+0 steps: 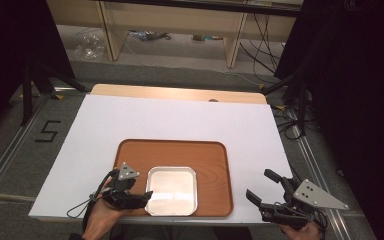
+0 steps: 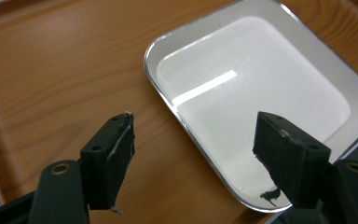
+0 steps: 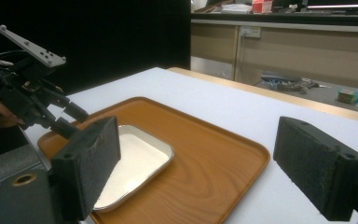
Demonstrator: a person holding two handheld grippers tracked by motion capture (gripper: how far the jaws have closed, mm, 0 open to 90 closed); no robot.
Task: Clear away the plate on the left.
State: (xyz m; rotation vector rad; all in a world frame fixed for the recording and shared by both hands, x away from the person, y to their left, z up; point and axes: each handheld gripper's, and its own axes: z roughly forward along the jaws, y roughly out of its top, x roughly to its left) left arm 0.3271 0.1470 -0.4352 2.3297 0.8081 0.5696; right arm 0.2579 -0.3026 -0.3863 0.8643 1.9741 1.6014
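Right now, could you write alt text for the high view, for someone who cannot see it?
A shallow square metal dish sits empty on a brown wooden tray on a white table. The left gripper, held in a hand, is at the dish's left edge with its jaws open. The right gripper is off the tray to the right, open and empty.

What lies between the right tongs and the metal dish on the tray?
Bare tray wood, then bare white table. In the high view, nothing stands between the right tongs and the metal dish; the wooden tray and white table are empty there.
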